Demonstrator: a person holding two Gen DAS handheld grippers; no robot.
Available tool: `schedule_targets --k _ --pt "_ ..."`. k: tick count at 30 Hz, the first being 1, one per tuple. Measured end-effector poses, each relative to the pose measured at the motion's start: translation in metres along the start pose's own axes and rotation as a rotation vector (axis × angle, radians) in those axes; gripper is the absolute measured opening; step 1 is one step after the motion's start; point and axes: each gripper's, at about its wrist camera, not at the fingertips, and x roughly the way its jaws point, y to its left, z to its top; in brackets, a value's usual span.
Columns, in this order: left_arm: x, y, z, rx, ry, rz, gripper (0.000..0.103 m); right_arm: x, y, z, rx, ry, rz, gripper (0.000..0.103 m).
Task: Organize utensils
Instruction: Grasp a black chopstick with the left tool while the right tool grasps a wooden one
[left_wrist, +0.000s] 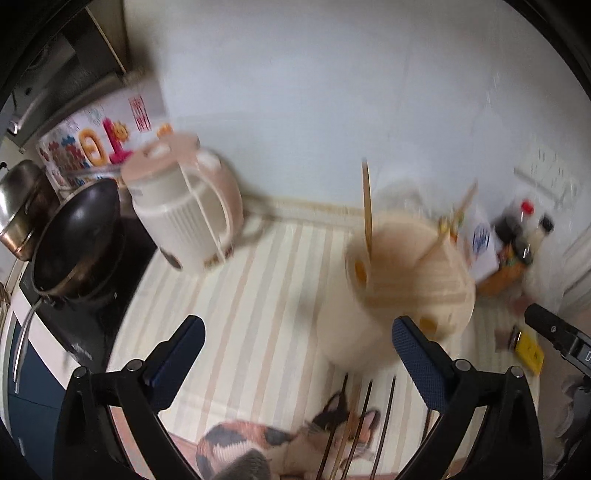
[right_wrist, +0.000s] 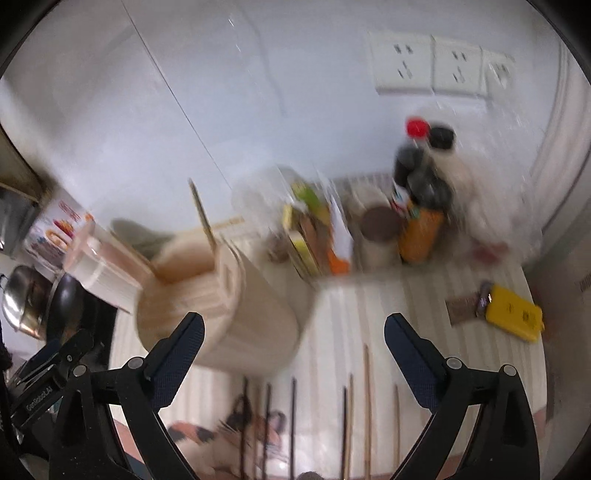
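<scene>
A cream cylindrical utensil holder (left_wrist: 391, 291) stands on the striped cloth, blurred, with a wooden chopstick (left_wrist: 366, 206) upright in it. It also shows in the right wrist view (right_wrist: 236, 306) with the chopstick (right_wrist: 202, 218). Several chopsticks (left_wrist: 354, 435) lie on the cloth in front of it, and show in the right wrist view (right_wrist: 347, 417) too. My left gripper (left_wrist: 299, 339) is open and empty, left of the holder. My right gripper (right_wrist: 293, 339) is open and empty above the loose chopsticks, right of the holder.
A cream kettle (left_wrist: 184, 214), a black wok (left_wrist: 79, 236) and a steel pot (left_wrist: 18, 210) stand at the left. Bottles (right_wrist: 421, 199), boxes (right_wrist: 314, 236) and a yellow case (right_wrist: 513, 314) crowd the back right. Wall sockets (right_wrist: 436, 62) are above.
</scene>
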Motion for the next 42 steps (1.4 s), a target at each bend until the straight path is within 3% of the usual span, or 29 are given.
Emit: schedule_targets --k 4,7,13,15,16,20,23,27,31,33,36,42 --pt "0.028 -0.014 -0.033 0.049 0.092 0.015 0.103 0.022 -0.013 -0.029 -0.005 0.072 -0.039 0.098" --pt "0.051 -0.023 -0.058 0.068 0.170 0.017 0.103 0.043 -0.024 -0.052 0.005 0.138 -0.061 0.088" --pt "0.096 -0.030 -0.100 0.093 0.305 0.013 0.103 0.079 -0.047 -0.094 0.056 0.261 -0.070 0.062" --pt "0.108 -0.031 -0.111 0.083 0.348 -0.018 0.100 0.090 -0.057 -0.108 0.087 0.304 -0.052 0.045" --pt "0.114 -0.031 -0.117 0.081 0.368 -0.027 0.098 0.094 -0.060 -0.112 0.095 0.317 -0.048 0.043" --pt "0.133 -0.038 -0.130 0.102 0.422 -0.047 0.075 0.109 -0.068 -0.129 0.112 0.356 -0.052 0.032" --pt "0.142 -0.042 -0.136 0.126 0.436 -0.046 0.066 0.119 -0.072 -0.135 0.119 0.383 -0.054 0.028" --pt "0.154 -0.048 -0.144 0.156 0.469 -0.042 0.042 0.132 -0.075 -0.143 0.125 0.422 -0.047 0.025" --pt "0.161 -0.050 -0.147 0.180 0.469 -0.026 0.029 0.138 -0.081 -0.149 0.153 0.437 -0.056 0.025" --pt "0.163 -0.050 -0.149 0.177 0.476 -0.031 0.012 0.139 -0.085 -0.149 0.162 0.435 -0.068 0.025" --pt "0.162 -0.049 -0.149 0.175 0.463 -0.020 0.004 0.141 -0.091 -0.148 0.165 0.434 -0.090 0.025" --pt "0.162 -0.033 -0.145 0.156 0.452 0.005 0.003 0.154 -0.096 -0.150 0.136 0.454 -0.139 0.025"
